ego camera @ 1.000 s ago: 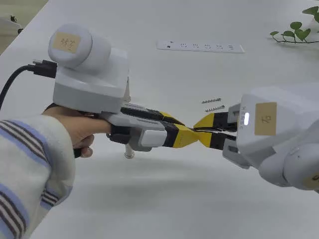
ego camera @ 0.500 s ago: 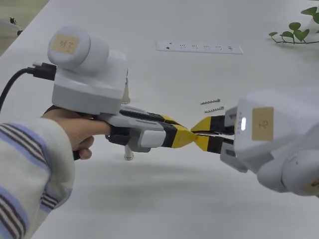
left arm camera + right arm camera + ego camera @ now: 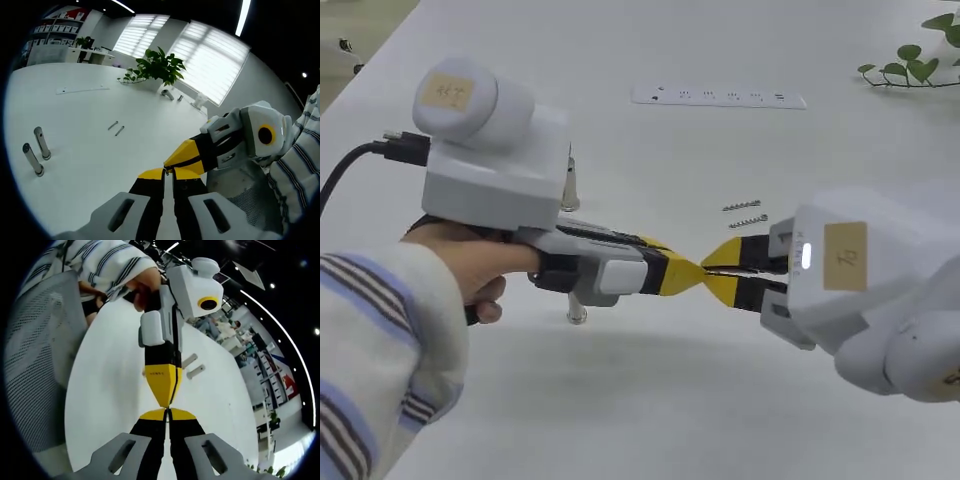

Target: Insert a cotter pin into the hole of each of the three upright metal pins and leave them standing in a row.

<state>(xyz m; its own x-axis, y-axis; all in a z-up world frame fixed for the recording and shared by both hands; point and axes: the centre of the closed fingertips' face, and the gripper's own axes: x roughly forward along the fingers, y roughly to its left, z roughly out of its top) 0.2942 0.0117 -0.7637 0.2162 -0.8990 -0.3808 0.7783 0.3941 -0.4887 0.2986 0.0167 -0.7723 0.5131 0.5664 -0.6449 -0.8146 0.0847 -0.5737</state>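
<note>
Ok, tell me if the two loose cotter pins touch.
Apart. The head view shows the far cotter pin and the near cotter pin lying parallel, with bare table between them.

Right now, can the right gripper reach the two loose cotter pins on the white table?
Probably yes: the two small metal cotter pins lie on bare white table just beyond the right gripper, nothing between. Its jaws are shut, tip to tip with the left gripper.

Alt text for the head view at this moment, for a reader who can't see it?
Two handheld grippers, the left gripper and the right gripper, meet tip to tip above a white table, both with jaws closed. Two upright metal pins stand by the left gripper, and two cotter pins lie on the table beyond the tips.
</note>
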